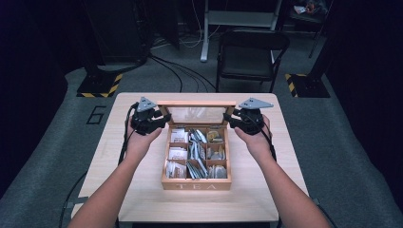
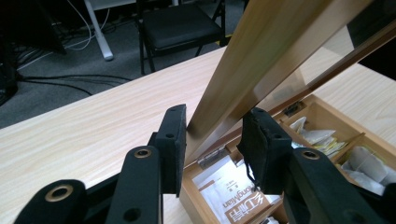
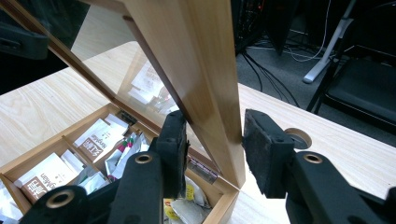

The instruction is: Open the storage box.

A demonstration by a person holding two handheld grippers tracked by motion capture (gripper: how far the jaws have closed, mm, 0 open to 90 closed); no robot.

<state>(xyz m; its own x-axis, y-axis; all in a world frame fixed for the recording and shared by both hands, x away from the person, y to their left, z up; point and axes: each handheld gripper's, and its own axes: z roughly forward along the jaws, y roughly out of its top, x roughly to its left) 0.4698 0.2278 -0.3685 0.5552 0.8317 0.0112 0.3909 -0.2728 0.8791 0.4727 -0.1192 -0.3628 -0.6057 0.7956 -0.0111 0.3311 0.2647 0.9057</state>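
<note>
The light wooden tea box (image 1: 196,183) with its glass-paned hinged lid (image 1: 196,103) raised sits at the middle of the pale wooden table (image 1: 142,199). At the lid's left edge, we see our left gripper (image 2: 215,135) with its jaws pinching the lid's frame. At the lid's right edge, our right gripper (image 3: 215,140) straddles the frame, one pad touching, the other just clear. Paper tea sachets (image 1: 178,154) fill the box's compartments. Beyond the box stands a black folding chair (image 1: 252,52).

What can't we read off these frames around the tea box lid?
- Left gripper view: far edge of the lid cut off by the frame top.
- Right gripper view: hinge partly behind a jaw.
- High view: sachets in the box too small to read.
</note>
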